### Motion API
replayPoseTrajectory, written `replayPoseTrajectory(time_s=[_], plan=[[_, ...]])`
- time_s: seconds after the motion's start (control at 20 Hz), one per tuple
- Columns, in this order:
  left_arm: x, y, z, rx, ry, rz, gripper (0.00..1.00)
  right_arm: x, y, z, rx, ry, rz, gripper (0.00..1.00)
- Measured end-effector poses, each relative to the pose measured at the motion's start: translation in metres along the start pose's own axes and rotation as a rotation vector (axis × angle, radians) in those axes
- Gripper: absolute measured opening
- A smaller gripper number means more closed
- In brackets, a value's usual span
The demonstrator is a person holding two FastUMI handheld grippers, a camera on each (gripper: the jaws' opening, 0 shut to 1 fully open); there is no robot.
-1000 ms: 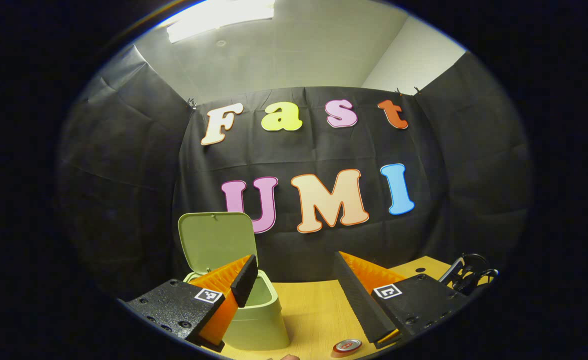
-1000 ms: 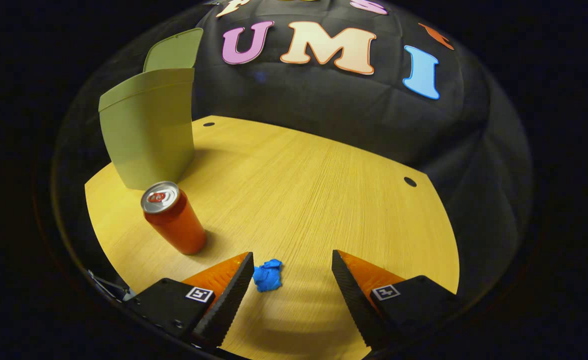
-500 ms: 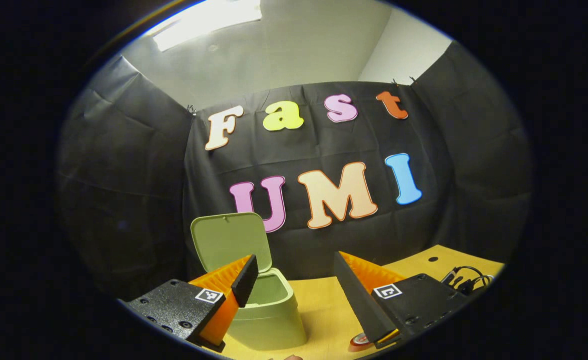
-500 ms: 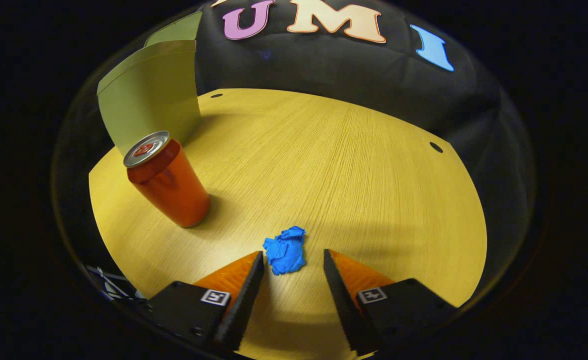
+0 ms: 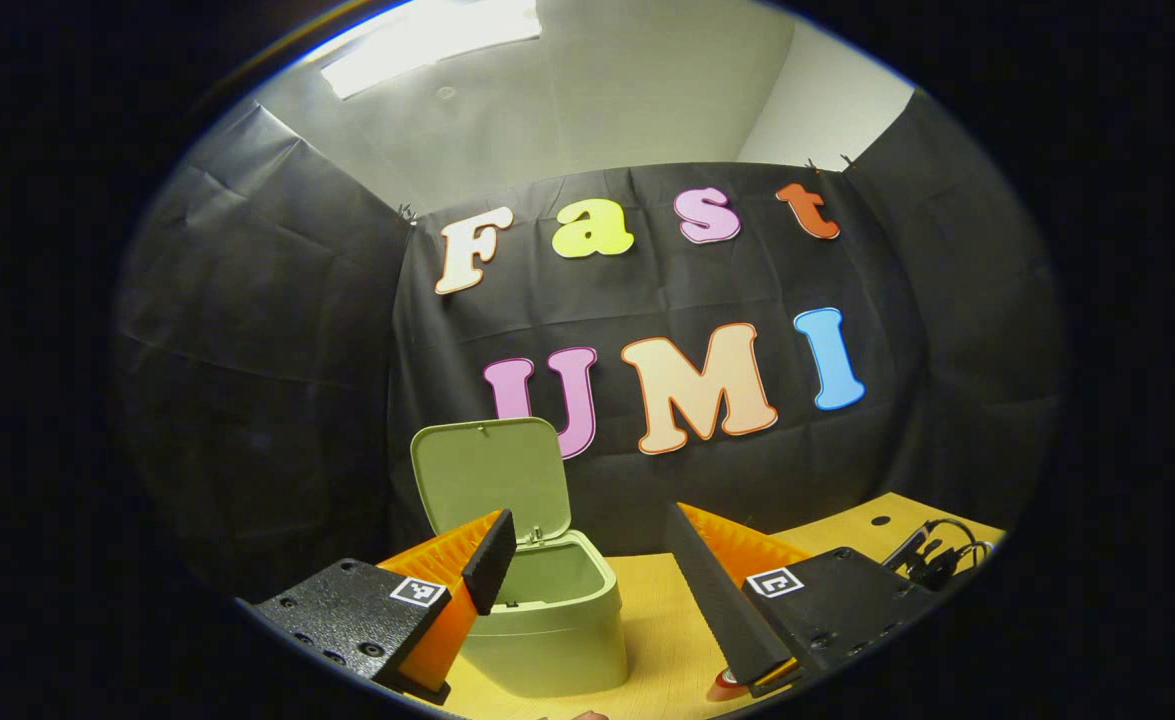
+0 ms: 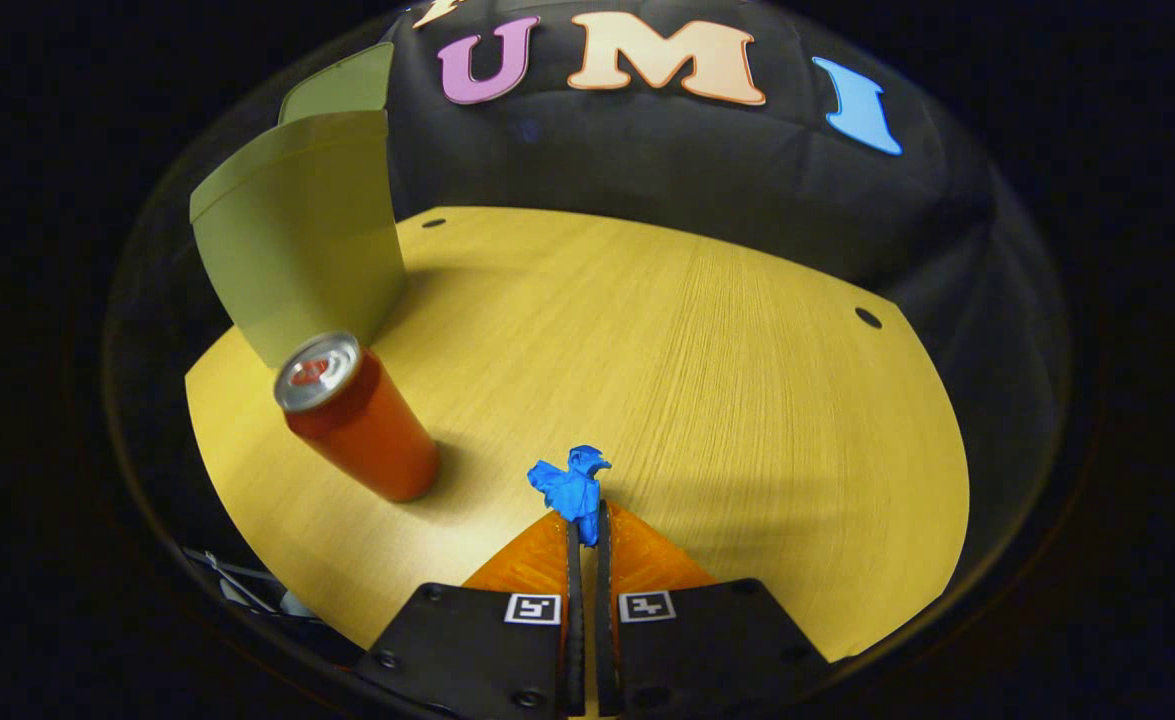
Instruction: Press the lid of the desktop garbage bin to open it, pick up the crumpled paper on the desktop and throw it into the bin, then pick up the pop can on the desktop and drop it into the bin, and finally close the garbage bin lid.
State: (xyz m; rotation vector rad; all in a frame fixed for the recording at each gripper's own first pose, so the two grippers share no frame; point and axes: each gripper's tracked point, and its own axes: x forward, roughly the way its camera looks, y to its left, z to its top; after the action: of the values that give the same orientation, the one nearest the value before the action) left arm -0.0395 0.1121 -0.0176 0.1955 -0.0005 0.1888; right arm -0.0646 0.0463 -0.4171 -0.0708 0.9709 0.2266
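Observation:
In the right gripper view my right gripper (image 6: 587, 525) is shut on the blue crumpled paper (image 6: 572, 488), which sticks out past its fingertips just above the wooden desktop (image 6: 707, 330). The red pop can (image 6: 359, 420) stands upright to the left, and behind it is the green bin (image 6: 297, 235) with its lid up. In the left gripper view my left gripper (image 5: 587, 550) hangs open and holds nothing. The green bin (image 5: 547, 625) stands below and between its fingers, lid (image 5: 492, 475) raised and the inside bare as far as I can see. The can's top (image 5: 727, 682) peeks out at the bottom edge.
Black cables (image 5: 932, 555) lie at the desk's right side in the left gripper view. The black cloth wall (image 6: 687, 170) closes off the back of the desk. Two small dark holes (image 6: 867, 317) mark the desktop near its far edge.
My right gripper has closed on the blue paper, which lay loose between its open fingers before. My left gripper shifted so the bin moved rightward in its view.

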Motion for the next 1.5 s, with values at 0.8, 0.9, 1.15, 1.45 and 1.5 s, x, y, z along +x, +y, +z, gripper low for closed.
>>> replayPoseTrajectory(time_s=[0.8,0.9,1.15,1.45,1.5], plan=[[-0.005,0.073,-0.028,0.014,0.047,0.09,0.93,-0.08,0.11,0.274,-0.056,-0.523,0.178,0.05],[-0.007,0.083,-0.037,0.019,0.067,0.096,0.93,-0.08,0.131,0.288,-0.075,-0.557,0.2,0.09],[-0.014,0.101,-0.059,0.033,0.116,0.09,0.93,-0.078,0.189,0.317,-0.052,-0.592,0.279,0.1],[-0.014,0.104,-0.087,0.033,0.182,0.02,0.94,-0.071,0.262,0.324,-0.084,-0.601,0.41,0.14],[-0.013,0.103,-0.09,0.025,0.189,0.013,0.94,-0.072,0.265,0.322,-0.084,-0.598,0.414,0.4]])
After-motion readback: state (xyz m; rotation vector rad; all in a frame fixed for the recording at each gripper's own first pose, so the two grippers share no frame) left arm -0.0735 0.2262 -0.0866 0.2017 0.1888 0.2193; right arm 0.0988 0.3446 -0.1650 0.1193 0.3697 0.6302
